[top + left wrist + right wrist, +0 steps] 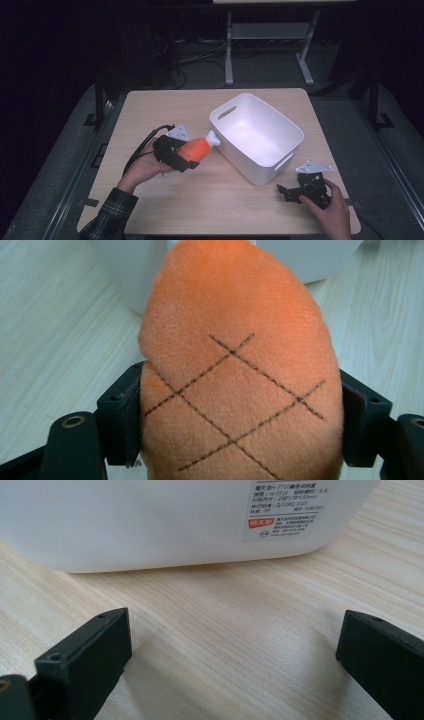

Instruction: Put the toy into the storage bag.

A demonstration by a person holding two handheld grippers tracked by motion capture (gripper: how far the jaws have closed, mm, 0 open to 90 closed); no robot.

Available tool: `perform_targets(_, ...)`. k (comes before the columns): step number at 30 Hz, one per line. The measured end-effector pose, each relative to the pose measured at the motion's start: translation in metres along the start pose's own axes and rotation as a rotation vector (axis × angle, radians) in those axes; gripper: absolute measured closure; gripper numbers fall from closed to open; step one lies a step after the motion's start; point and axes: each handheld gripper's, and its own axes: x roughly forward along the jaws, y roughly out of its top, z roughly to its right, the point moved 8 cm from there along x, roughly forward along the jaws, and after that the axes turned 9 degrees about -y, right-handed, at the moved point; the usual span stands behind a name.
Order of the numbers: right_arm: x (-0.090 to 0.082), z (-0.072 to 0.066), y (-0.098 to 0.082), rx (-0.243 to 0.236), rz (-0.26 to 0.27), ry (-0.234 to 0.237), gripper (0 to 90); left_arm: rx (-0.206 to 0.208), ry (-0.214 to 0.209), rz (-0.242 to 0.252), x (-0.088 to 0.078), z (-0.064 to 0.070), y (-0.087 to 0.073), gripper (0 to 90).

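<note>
An orange plush drumstick (199, 148) with a white bone end is clamped in my left gripper (187, 156), held above the table just left of the white bin (290, 131). In the left gripper view the orange plush (235, 380), stitched with dark crossing lines, bulges between the two black jaws, which press on its sides. Near the table's front right corner my right gripper (286, 192) rests low with its jaws wide apart. In the right gripper view my right gripper (235, 652) is open over bare wood, facing the bin wall (150, 525).
The white bin stands at an angle on the right half of the wooden table (165, 210) and has handle slots. Its wall carries a printed label (285, 510). Metal frame legs (229, 50) and cables lie on the dark floor behind.
</note>
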Motion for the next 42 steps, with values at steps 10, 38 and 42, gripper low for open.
perform_targets(10,0.0,0.0,0.0,0.0,0.001,-0.002,0.7,0.014,0.006,0.021,-0.014,-0.002,0.015,22.5)
perform_targets(38,0.0,0.0,0.0,0.0,0.001,-0.001,0.7,0.062,-0.036,0.066,-0.029,-0.017,0.068,22.6)
perform_targets(42,0.0,0.0,0.0,-0.001,0.001,-0.001,0.7,0.075,-0.048,0.073,-0.03,-0.018,0.075,22.6)
